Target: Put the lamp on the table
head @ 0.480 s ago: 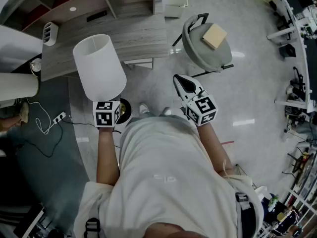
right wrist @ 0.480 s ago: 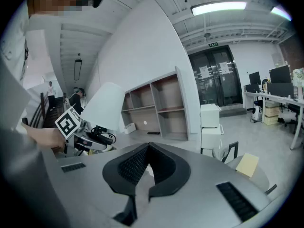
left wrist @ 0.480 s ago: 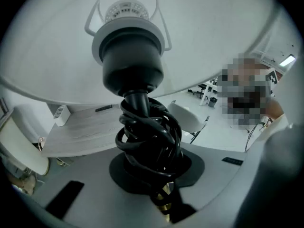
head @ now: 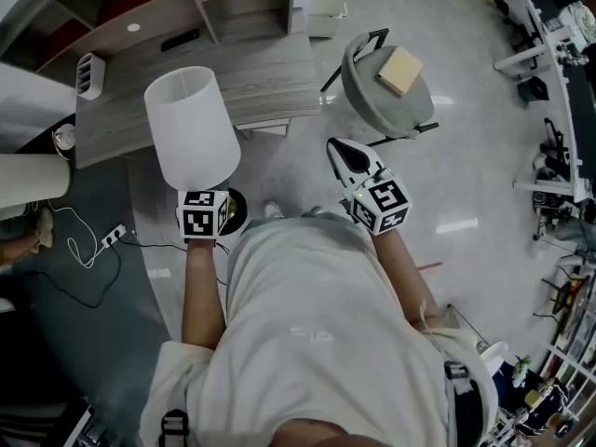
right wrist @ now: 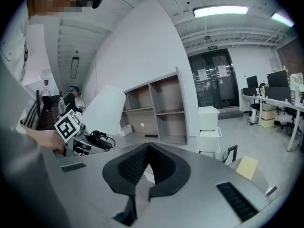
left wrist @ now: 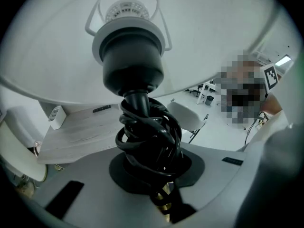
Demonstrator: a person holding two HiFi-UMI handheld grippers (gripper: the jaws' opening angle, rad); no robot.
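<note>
Seen from above, a person (head: 307, 343) stands on a pale floor (head: 484, 156). At left, the left gripper (head: 202, 198) carries the lamp (head: 191, 128) in the air, near the front edge of the counter (head: 270, 73). The lamp is not set down yet.

Its jaws are closed on the lamp's thin stem (left wrist: 164, 203), just below a bundle of black cord (left wrist: 147, 132) wound round it. The winding probably stops the cord from trailing or snagging while the lamp is carried.

Further right stands a round grey chair (head: 386, 87) with a tan pad (head: 402, 68) on its seat.

At right, the right gripper (head: 340, 149) hangs ahead of the person's body. Its jaws are together with nothing between them. It seems idle and out of the lamp's way, since one grip carries the lamp.

The head view hides that grip under the white shade (head: 186, 110). The left gripper view looks up inside the shade and shows the socket (left wrist: 133, 56), bulb (left wrist: 126, 11) and stem. The right gripper view shows the lamp from the side, with shelves (right wrist: 161, 113) behind the counter.
</note>
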